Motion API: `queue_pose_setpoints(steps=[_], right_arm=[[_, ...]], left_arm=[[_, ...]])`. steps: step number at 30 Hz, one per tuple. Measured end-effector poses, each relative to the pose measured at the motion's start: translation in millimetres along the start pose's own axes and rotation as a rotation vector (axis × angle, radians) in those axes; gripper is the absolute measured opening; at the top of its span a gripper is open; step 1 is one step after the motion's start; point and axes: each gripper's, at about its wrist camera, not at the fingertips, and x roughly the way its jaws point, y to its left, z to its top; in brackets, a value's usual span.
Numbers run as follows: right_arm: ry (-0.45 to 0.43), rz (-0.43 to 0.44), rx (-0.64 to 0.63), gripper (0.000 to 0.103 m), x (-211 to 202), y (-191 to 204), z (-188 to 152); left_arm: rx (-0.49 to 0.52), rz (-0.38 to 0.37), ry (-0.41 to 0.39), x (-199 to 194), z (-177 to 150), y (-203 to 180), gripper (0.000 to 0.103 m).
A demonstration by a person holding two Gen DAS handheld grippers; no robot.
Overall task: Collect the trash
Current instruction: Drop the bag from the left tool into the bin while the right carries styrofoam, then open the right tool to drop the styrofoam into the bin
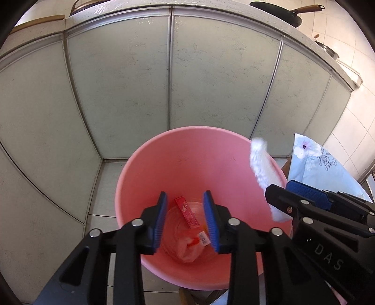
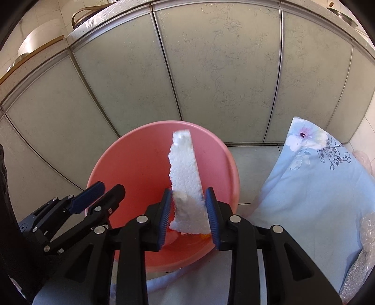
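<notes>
A pink bucket (image 1: 150,164) stands on the floor below both grippers; it also shows in the right wrist view (image 2: 131,164). Inside lie a red wrapper (image 1: 187,212) and a clear plastic bag (image 1: 187,251). My left gripper (image 1: 185,221) is open and empty above the bucket's mouth. My right gripper (image 2: 188,214) is shut on a white styrofoam piece (image 2: 185,171), held upright over the bucket. In the left wrist view the styrofoam piece (image 1: 262,162) and right gripper (image 1: 281,194) sit at the bucket's right rim. The left gripper (image 2: 100,190) shows at the left of the right wrist view.
Grey-green cabinet doors (image 1: 117,93) stand behind the bucket under a counter with a pan (image 1: 281,11). A light blue floral pillow (image 2: 311,187) lies to the right, with bubble wrap (image 2: 368,234) beside it. The floor is tiled (image 1: 107,178).
</notes>
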Motion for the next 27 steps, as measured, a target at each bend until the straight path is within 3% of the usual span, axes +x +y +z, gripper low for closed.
queue_pose_setpoints(steps=[5,27], right_arm=[[-0.013,0.001,-0.014,0.042,-3.8,1.0,-1.0],[-0.126,-0.024,-0.025,0.042,-65.8,-7.5,-21.0]], left_arm=[[-0.008,0.003,-0.005,-4.9,1.5,3.3,0.033],[0.027,-0.017,-0.128,-71.0,1.7,-12.9,0.044]])
